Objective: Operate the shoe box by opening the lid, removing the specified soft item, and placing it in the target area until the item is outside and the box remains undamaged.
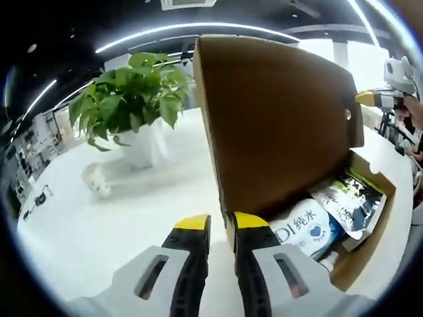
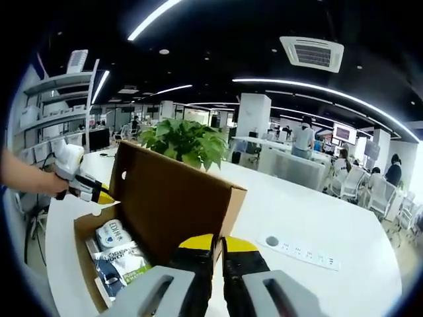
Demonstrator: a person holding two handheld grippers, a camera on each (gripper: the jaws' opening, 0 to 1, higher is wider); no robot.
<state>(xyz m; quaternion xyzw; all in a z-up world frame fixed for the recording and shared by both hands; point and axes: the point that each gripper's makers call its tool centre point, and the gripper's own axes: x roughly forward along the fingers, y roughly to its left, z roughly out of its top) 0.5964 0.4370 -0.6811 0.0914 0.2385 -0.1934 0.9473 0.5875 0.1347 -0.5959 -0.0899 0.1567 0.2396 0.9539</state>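
A brown cardboard shoe box point(image 1: 370, 244) stands on the white table with its lid point(image 1: 277, 119) raised upright. Inside lie soft pouches: a white one with blue print point(image 1: 307, 228) and a dark-and-white one point(image 1: 350, 198). My left gripper point(image 1: 223, 223) has its yellow-tipped jaws close together on the lid's near edge. My right gripper point(image 2: 219, 243) is shut on the lid's point(image 2: 175, 201) opposite end, above the box point(image 2: 82, 231) and its pouches point(image 2: 119, 254). Each gripper shows in the other's view, the left point(image 2: 99, 193) held by a hand, the right point(image 1: 370, 99) at the lid's far edge.
A leafy plant in a white pot point(image 1: 132, 105) stands behind the box, also seen past the lid point(image 2: 185, 142). A small pale object point(image 1: 96, 181) lies near it. A white power strip point(image 2: 297, 249) lies on the table to the right. People and office chairs are in the background.
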